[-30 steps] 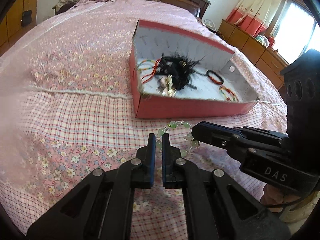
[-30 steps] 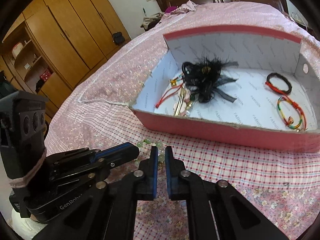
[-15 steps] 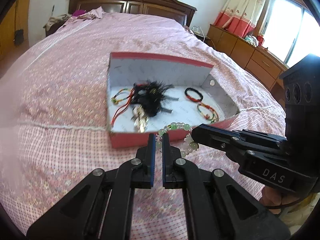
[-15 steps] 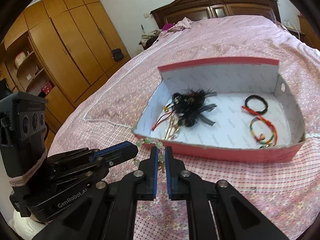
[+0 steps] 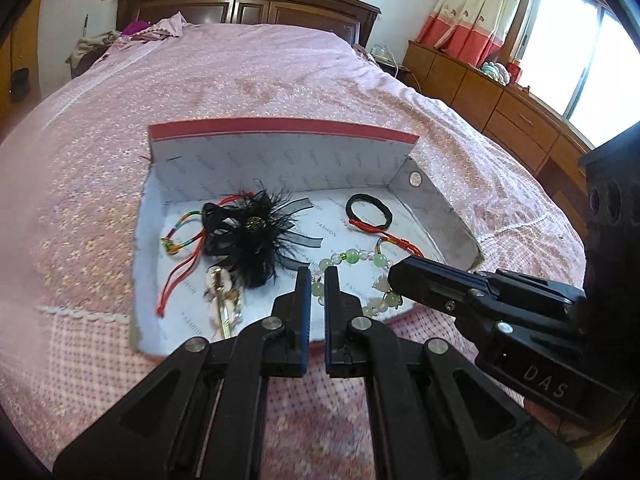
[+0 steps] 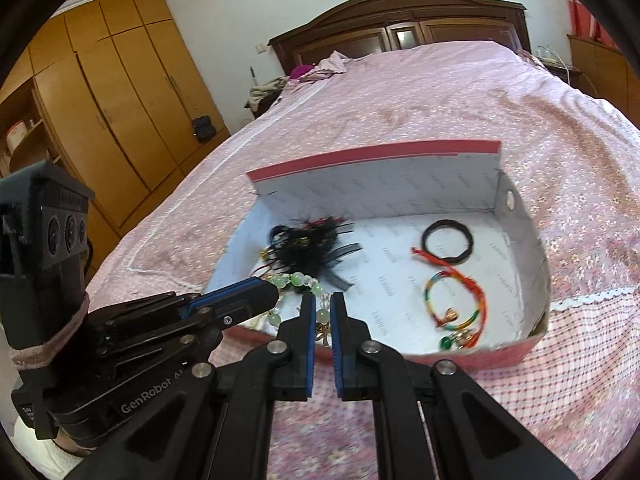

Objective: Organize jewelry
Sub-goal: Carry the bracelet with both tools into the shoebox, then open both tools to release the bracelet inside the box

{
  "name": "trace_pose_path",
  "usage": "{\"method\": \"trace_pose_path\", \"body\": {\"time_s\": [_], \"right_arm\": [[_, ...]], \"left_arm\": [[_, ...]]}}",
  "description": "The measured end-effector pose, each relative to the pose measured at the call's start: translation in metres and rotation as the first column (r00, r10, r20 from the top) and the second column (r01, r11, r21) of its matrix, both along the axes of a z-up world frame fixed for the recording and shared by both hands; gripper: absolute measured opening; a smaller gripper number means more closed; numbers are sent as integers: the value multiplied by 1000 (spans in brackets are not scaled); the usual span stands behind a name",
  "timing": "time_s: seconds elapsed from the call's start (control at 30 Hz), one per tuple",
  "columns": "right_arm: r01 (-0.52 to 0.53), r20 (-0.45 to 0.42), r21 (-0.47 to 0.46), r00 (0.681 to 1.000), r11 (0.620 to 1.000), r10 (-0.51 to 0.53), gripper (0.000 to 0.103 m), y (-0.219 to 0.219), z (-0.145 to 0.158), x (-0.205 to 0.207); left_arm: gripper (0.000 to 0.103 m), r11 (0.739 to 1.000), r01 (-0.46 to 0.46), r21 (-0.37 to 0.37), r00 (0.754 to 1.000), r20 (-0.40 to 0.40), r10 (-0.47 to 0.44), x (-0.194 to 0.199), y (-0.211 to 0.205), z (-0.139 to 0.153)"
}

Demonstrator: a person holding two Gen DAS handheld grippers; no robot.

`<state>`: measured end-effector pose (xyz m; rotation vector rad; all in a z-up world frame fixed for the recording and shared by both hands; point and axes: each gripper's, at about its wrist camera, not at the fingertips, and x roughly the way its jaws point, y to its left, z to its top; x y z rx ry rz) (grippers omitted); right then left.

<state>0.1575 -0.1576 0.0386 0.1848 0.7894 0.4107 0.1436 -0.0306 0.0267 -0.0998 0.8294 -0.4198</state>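
Green bead bracelet hangs stretched between both tongs, over the near edge of the red box on the bed. Left gripper pinches one side of the loop; right gripper pinches the opposite side. Black feather clip lies inside, toward the box's left edge.
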Motion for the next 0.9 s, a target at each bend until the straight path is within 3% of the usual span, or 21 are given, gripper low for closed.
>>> {"method": "trace_pose_path", "body": {"time_s": [0.3,0.5,0.6,0.73,0.9], "right_arm": [[21,-13,-26,1000,999,-21,9,-5,-12,14],[51,-8,-37,999,998,-52,9,-10,-13,11],[66,-6,-40,998,997,-67,10,-14,-11,11],[84,-2,-32,996,996,-84,22,-20,-7,6],[94,7,-35,996,995,-94,26,-24,2,-4]], "left_arm": [[0,998,-25,58,999,-25,27,6,-9,-14],[0,996,-70,47,996,-48,73,6,3,-15],[8,994,-92,51,994,-50,95,3,8,-13],[18,991,-123,58,991,-47,125,-2,14,-9],[29,985,-157,79,986,-40,160,-10,18,-3]]}}
